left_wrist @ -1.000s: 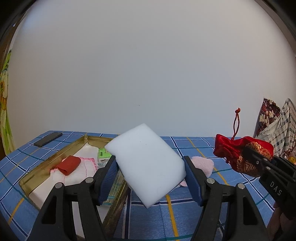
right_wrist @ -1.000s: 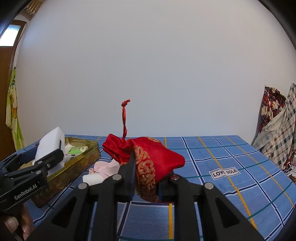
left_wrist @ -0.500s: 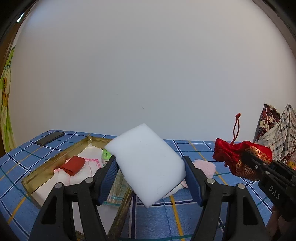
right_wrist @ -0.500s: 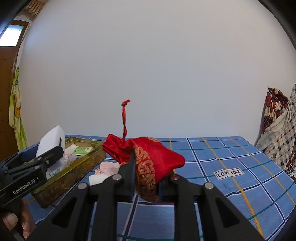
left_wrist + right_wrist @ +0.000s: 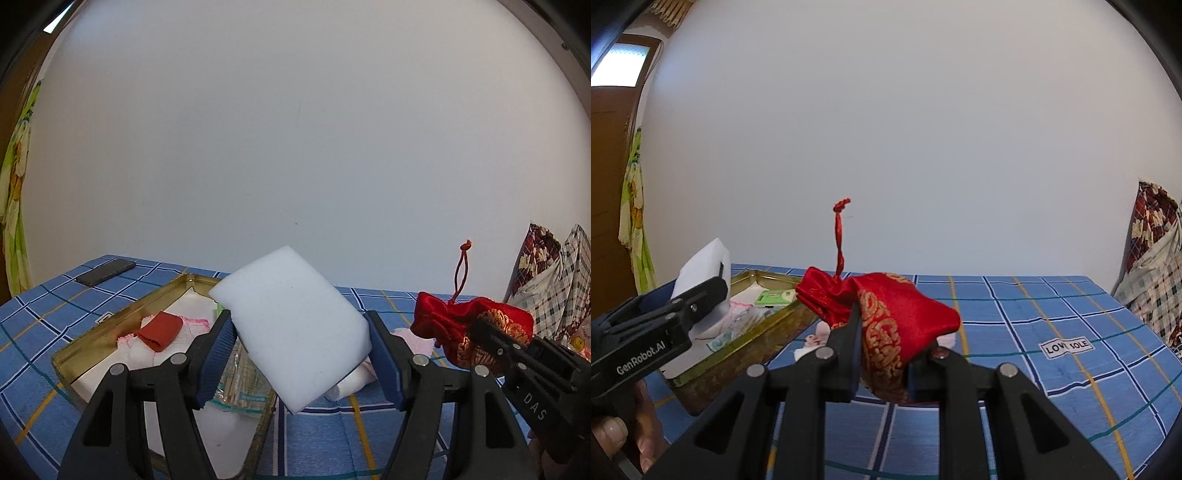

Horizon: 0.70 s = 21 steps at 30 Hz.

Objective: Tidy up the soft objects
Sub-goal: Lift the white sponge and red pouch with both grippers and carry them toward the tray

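Holding a white sponge block [image 5: 295, 328] tilted in the air, the left tongs [image 5: 301, 354] pinch it from both sides, above the edge of a gold metal tray [image 5: 122, 321]. The right tongs [image 5: 882, 354] are pressed on a red drawstring pouch [image 5: 886, 310], lifted over the blue checked cloth [image 5: 1034, 317], its cord standing upright. Inside the tray lie a red cloth piece [image 5: 160, 330] on a white towel [image 5: 184, 325]. A pink cloth [image 5: 413, 341] lies on the checked cloth just beside the tray.
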Motion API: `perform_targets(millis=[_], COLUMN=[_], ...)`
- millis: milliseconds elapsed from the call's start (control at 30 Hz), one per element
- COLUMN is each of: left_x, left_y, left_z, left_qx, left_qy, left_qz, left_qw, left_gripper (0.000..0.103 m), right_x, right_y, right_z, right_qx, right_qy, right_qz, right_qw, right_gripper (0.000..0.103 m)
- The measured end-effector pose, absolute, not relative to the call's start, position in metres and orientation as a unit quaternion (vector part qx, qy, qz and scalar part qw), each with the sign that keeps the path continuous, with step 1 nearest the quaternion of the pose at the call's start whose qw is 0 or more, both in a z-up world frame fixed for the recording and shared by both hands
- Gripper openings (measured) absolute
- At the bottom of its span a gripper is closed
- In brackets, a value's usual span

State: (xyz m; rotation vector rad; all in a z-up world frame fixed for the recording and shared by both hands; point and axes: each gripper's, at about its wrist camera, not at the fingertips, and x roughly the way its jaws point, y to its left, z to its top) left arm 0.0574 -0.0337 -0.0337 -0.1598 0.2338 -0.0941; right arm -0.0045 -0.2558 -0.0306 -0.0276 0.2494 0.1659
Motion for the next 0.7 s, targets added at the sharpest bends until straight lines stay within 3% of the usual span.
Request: perform_targets(millis=[700], left_x=[0.047], left_y=[-0.006], left_z=[-0.032], left_qx=[-0.096], left_qy=[0.116], left_qz=[-0.028], left_qw=[0.988], left_gripper=[0.071], right_x=[0.004], right_y=[-0.222], right_z=[-0.032], right_qx=[-0.025], right_qy=[0.132], right_qz=[0.116], right_qw=[0.984], right_gripper=[0.018])
